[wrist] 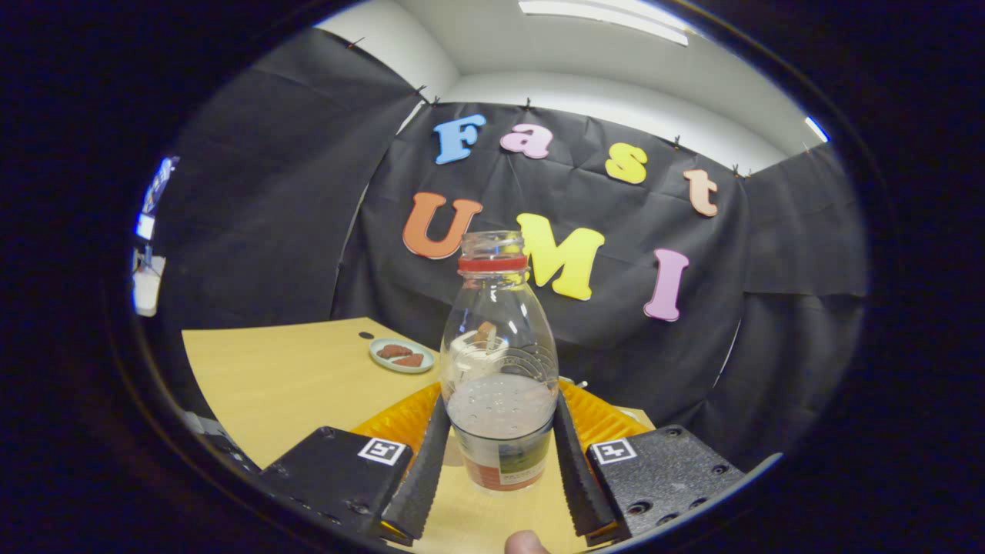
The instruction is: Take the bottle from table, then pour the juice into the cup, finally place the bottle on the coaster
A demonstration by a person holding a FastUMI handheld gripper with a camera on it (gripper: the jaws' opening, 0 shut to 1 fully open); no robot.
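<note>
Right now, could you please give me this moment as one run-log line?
gripper: shut on bottle | bottle: upright, uncapped, part full | cup: seen through bottle, beyond | pour: not yet

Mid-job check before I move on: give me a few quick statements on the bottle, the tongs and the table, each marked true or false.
1. The tongs are closed on the bottle. True.
2. The bottle is capped. False: its mouth is open, just a red ring at the neck.
3. The bottle is full. False: liquid fills only its lower part.
4. A small plate sits on the table beyond the tongs. True.
</note>
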